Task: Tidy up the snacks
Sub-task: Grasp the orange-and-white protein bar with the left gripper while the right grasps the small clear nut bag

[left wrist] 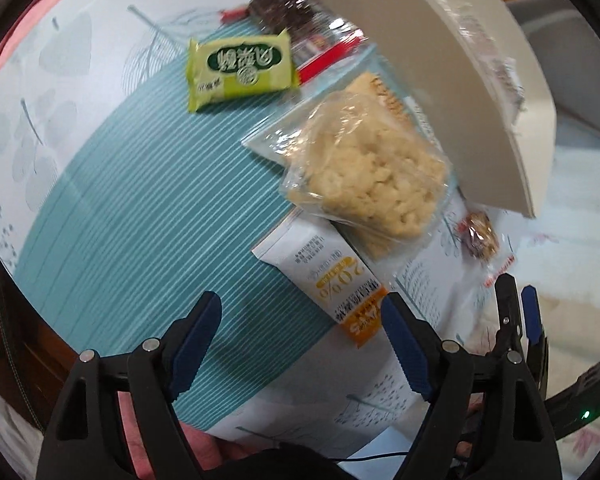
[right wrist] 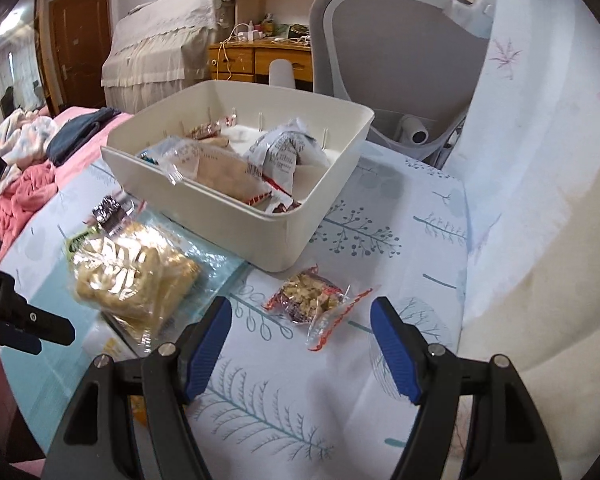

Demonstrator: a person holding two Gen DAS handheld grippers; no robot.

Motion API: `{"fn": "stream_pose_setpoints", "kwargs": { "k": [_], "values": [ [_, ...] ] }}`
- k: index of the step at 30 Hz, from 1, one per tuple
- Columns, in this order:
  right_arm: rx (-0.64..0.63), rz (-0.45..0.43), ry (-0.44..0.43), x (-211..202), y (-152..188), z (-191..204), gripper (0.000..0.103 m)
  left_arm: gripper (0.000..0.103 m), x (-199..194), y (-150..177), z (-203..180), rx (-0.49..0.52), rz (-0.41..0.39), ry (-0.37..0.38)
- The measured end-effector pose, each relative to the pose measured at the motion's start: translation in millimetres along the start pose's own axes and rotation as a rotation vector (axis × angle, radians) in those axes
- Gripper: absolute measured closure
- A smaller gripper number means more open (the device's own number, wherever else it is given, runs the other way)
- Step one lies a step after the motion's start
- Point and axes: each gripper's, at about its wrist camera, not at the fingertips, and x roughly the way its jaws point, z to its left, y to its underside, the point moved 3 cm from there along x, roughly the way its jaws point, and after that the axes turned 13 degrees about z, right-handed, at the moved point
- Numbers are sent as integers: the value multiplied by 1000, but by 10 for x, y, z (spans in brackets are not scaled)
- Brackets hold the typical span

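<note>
While hovering over the patterned desk [right wrist: 400, 216], both sets of fingers spread wide, gripping nothing. Left gripper [left wrist: 300, 340] just short of white oat packet [left wrist: 332, 276], which lies partly under clear bag of puffed grain cake [left wrist: 364, 172]. Green snack packet [left wrist: 240, 68] and dark bar [left wrist: 284, 10] farther off. Right gripper [right wrist: 300, 344] close to small red-edged nut bar [right wrist: 312, 300], beside cream bin [right wrist: 292, 232] holding several wrapped snacks [right wrist: 280, 156].
</note>
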Motion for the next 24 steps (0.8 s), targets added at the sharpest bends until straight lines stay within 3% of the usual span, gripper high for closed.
{"fn": "stream_pose_setpoints", "kwargs": {
  "k": [11,24],
  "values": [
    [11,8,-21,402,1,-68,31,22,315,-81,18,-120,17,-30],
    [25,17,-77,663,-49,-77,31,22,626,-182,-259,-174,18,-41]
  ]
}}
